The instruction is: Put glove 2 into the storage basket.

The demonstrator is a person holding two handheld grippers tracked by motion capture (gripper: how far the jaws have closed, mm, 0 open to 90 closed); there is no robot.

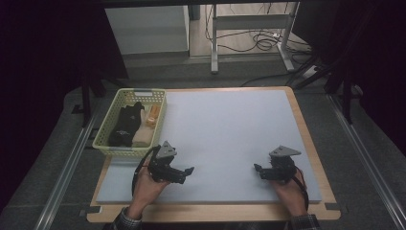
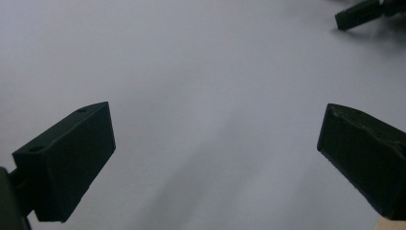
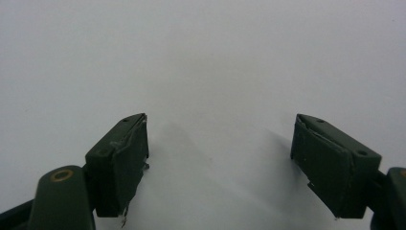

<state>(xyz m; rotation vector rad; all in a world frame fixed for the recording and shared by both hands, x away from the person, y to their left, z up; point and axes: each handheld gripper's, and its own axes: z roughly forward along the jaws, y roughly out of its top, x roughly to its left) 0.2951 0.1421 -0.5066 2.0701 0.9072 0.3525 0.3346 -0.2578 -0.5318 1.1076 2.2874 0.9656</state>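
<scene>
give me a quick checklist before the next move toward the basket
1. Left claw open, nothing between its jaws: ok.
2. Right claw open, nothing between its jaws: ok.
3. Both claws low over the grey mat, apart from each other: ok.
4. Basket standing at the mat's left edge, just beyond the left claw: ok.
5. Black cloth item in the basket lying on top, free to grab: cannot tell.
6. Small orange item by the basket's right wall, out of the way: cannot tell.
</scene>
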